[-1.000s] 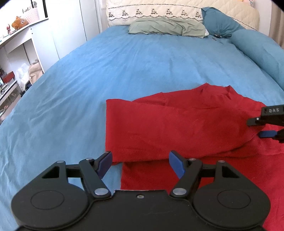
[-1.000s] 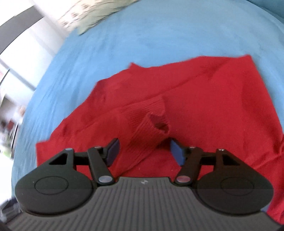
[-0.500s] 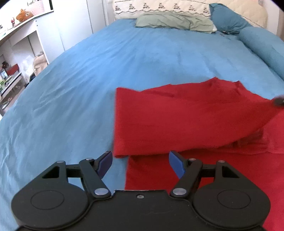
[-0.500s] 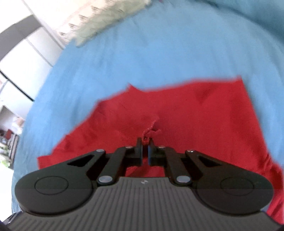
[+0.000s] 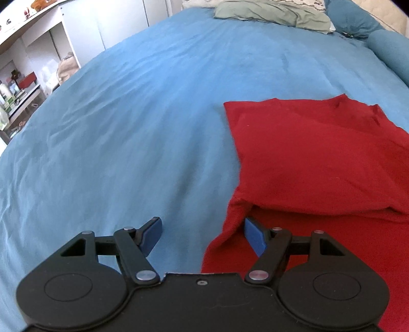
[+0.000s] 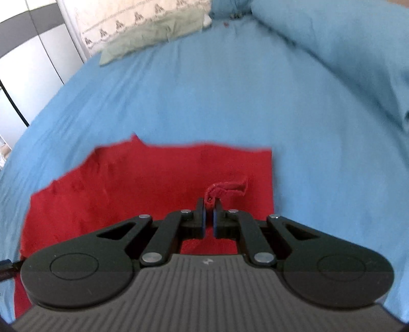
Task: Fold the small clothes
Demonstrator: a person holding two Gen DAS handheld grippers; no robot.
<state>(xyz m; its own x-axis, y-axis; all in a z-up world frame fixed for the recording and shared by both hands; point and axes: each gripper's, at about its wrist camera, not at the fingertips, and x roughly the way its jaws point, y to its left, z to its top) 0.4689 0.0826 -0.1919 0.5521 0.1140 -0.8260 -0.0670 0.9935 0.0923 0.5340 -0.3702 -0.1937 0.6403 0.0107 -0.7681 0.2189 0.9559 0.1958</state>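
A red garment (image 5: 319, 158) is lying partly folded on a blue bedspread (image 5: 127, 127), at three o'clock in the left wrist view. The right gripper (image 6: 209, 204) is pinching a bunched edge of the cloth between nearly closed jaws. The left gripper (image 5: 202, 235) is hovering wide open, gripping nothing, its right finger (image 5: 253, 236) beside the garment's edge.

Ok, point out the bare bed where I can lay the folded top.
Widest free patch: blue bedspread left of the red garment, running up to the green pillow. Also bare between garment and pillows. Crowded: near right, where the right gripper pinches cloth.
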